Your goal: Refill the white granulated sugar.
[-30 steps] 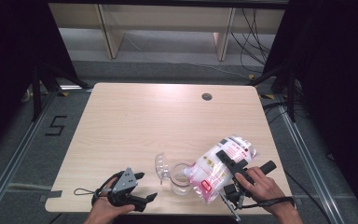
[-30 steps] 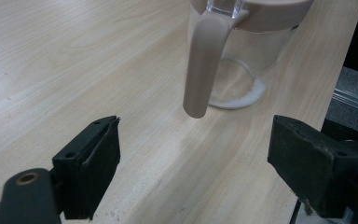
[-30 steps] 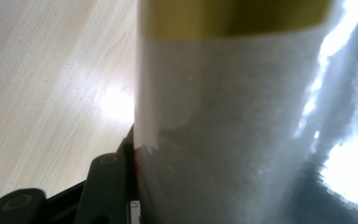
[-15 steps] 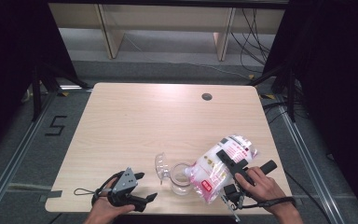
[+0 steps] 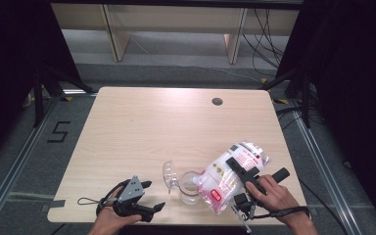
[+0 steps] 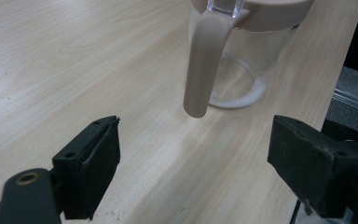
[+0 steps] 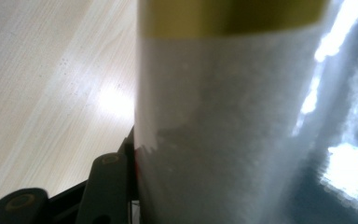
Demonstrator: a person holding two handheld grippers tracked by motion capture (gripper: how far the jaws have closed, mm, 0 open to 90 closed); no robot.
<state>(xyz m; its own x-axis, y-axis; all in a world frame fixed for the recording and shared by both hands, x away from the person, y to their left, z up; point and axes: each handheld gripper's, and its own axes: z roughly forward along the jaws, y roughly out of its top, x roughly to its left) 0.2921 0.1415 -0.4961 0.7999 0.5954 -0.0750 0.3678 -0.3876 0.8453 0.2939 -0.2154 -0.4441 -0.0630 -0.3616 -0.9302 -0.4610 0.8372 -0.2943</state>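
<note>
Right gripper [image 5: 241,172] clamps bag [image 5: 227,177] of white powder, fingers pressed on both its sides, bag tilted with lower end over jug [image 5: 190,187] mouth. Jug clear, stands near front edge of desk [image 5: 152,127], thin white layer on its bottom, hinged lid [image 5: 168,172] flipped open to left. Left gripper [image 5: 149,196] rests on desk left of jug, fingers [image 6: 93,161] spread wide, holding nothing, aimed at jug handle [image 6: 200,65]. Right gripper view blurred; bag probably touching finger [image 7: 109,186]

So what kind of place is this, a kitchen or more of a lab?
Probably a lab recording station, not a kitchen: a bare wooden table between black curtains, loose cables on the floor behind, and a taped number beside it.
</note>
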